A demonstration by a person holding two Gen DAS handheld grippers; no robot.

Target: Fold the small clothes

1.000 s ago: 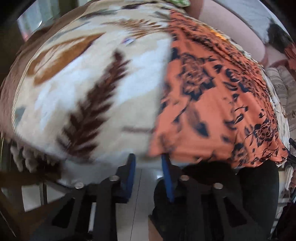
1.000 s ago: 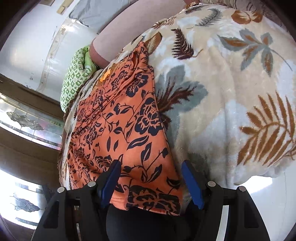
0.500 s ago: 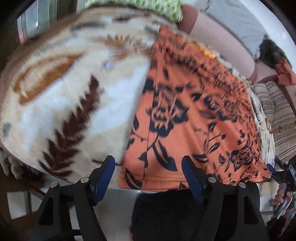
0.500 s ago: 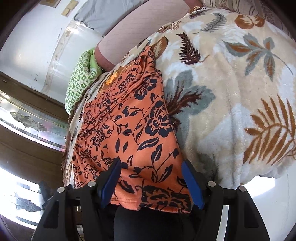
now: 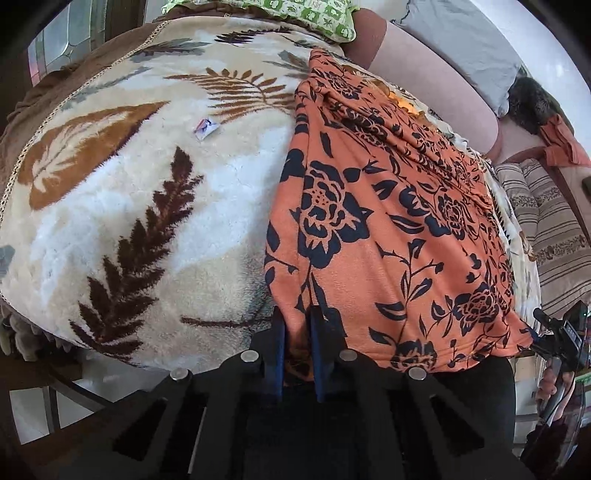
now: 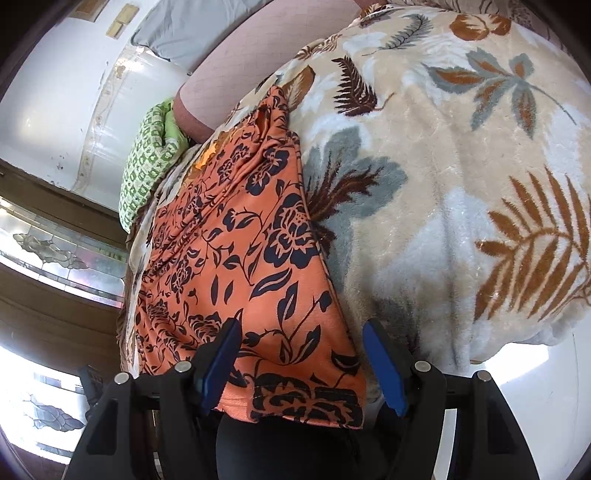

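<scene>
The left gripper (image 5: 296, 325) is pinching the near left corner of the orange floral garment (image 5: 388, 221); its jaws have just been closing, and a fold of the orange cloth is now sitting squeezed between the blue pads. In this left wrist view the garment is lying spread over a cream blanket with brown leaf patterns (image 5: 129, 206), running from the near hem away toward the far edge, where it is bunching into wrinkles. A small white tag (image 5: 206, 128) is resting on the blanket, well apart from the garment's left edge. A green patterned pillow (image 5: 314, 11) is sitting at the far end, and a striped cushion (image 5: 546, 229) is lying off to the right. The other gripper is showing at the garment's near right corner in this view. In the right wrist view, the right gripper (image 6: 303, 365) is holding its jaws wide apart, with the near right corner of the orange floral garment (image 6: 236, 243) lying between the blue fingers (image 6: 386, 369) but not being pressed by them. The garment is stretching away to the upper left across the blanket (image 6: 461, 166), its right edge running straight, and the green pillow (image 6: 147, 162) is lying beyond its far end.
</scene>
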